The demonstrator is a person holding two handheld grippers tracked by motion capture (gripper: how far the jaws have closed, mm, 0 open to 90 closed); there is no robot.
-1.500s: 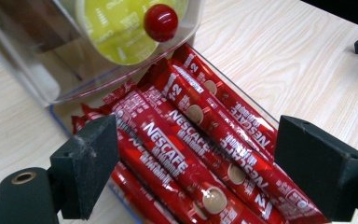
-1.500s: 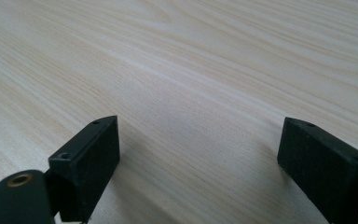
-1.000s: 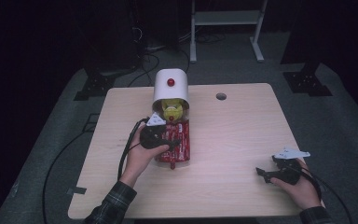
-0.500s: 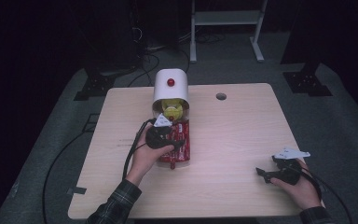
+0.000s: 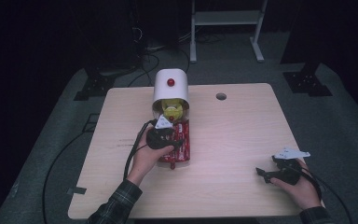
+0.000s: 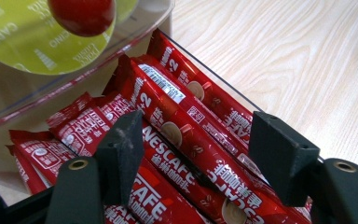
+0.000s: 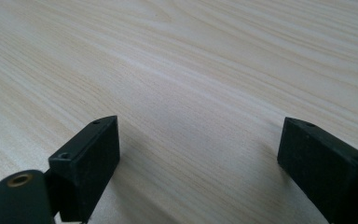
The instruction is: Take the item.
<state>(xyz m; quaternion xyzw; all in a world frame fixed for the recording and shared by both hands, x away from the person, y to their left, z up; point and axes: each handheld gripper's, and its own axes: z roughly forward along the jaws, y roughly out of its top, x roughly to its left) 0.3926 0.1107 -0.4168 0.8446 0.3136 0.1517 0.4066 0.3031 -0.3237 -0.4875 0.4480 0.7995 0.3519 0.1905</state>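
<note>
Several red Nescafe stick packets (image 6: 191, 135) lie heaped in a clear tray (image 5: 181, 140) in front of a white dispenser (image 5: 170, 86) with a red knob. Yellow-green capsules (image 5: 171, 109) show behind its clear door. My left gripper (image 6: 196, 149) hovers over the packets (image 5: 179, 148), open, its jaws straddling one long packet without closing on it. In the high view the left gripper (image 5: 165, 135) sits over the tray. My right gripper (image 5: 266, 173) rests low near the table's front right, open, with bare wood between its jaws (image 7: 198, 149).
The light wooden table (image 5: 242, 130) has a small round hole (image 5: 221, 96) at the back. A white frame (image 5: 226, 28) and dark stands are on the grey floor behind the table. Black cables (image 5: 65, 154) trail off the left side.
My left gripper has slid a little toward the front and right over the packet tray. The right gripper has stayed put.
</note>
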